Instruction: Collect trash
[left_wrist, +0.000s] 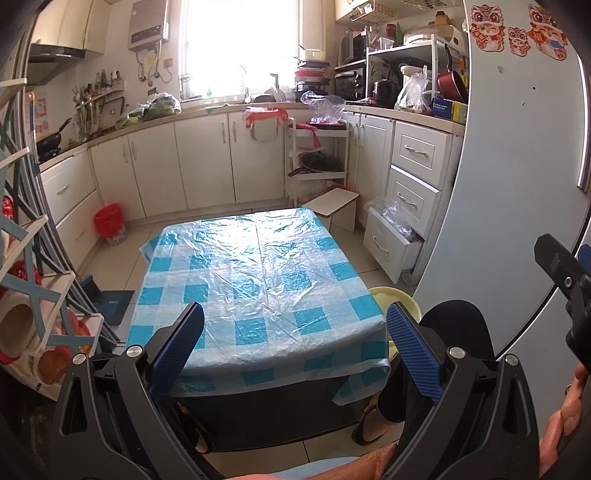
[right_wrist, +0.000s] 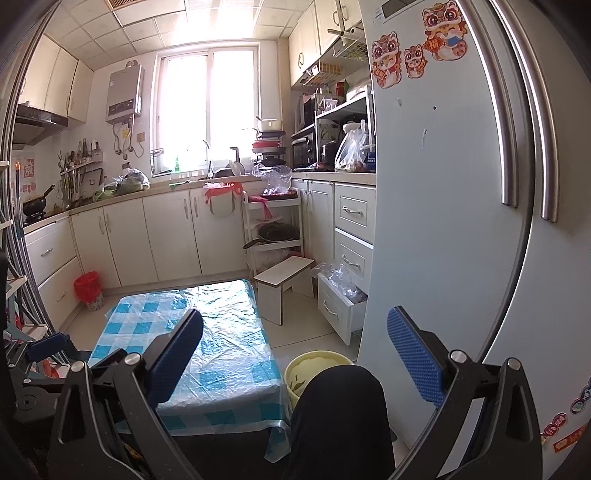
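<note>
A: Both grippers hang over the low table with its blue checked plastic cover. The left gripper has its jaws spread wide, nothing between them.

B: Same on the right gripper: jaws wide apart, empty. And the cover looks bare in both views, with no scrap on it that I can make out.

A: So where does the trash lie? The yellow bin stands on the floor just off the table's right near corner, beside the person's knee, with something dark against its inner wall.

B: That fits a table already cleared into the bin, or one waiting for litter. These views don't settle it.

A: For reach, the bin sits below and between the right gripper's fingers, so the right hand is nearer. From the left gripper it lies off to the right, past the table edge.

B: There's also a red-lined bin by the far-left cabinets, well apart from both.
</note>
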